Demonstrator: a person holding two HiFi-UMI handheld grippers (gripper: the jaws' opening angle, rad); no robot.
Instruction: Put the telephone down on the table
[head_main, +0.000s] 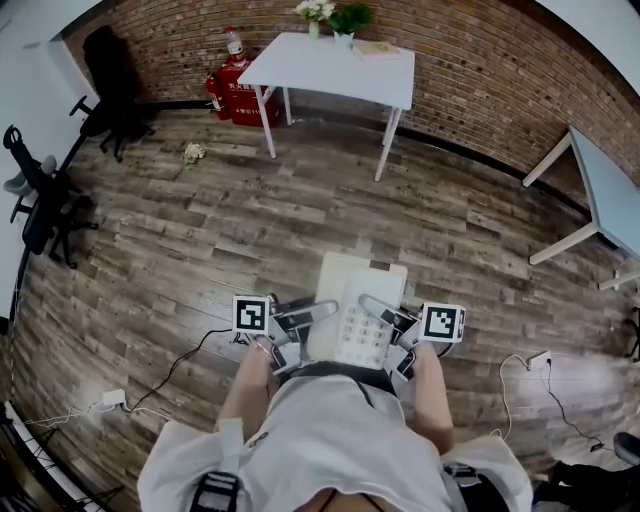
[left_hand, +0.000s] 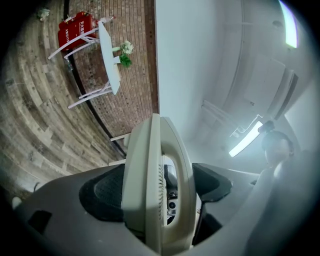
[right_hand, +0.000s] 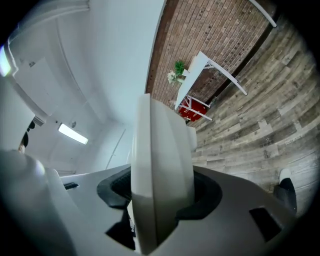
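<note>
- Step in hand: carry. The telephone (head_main: 355, 305) is held up in front of the person, over the wood floor (head_main: 200, 230), not on any counter yet.
- The left gripper (head_main: 300, 322) is clamped on its left edge and the right gripper (head_main: 388, 320) on its right edge, pads pressing the casing.
- The white counter (head_main: 320, 70) stands well apart, by the brick wall.
- Next, likely: bring it over, lower it flat on bare top clear of the flowers (head_main: 316, 10), then release.
</note>
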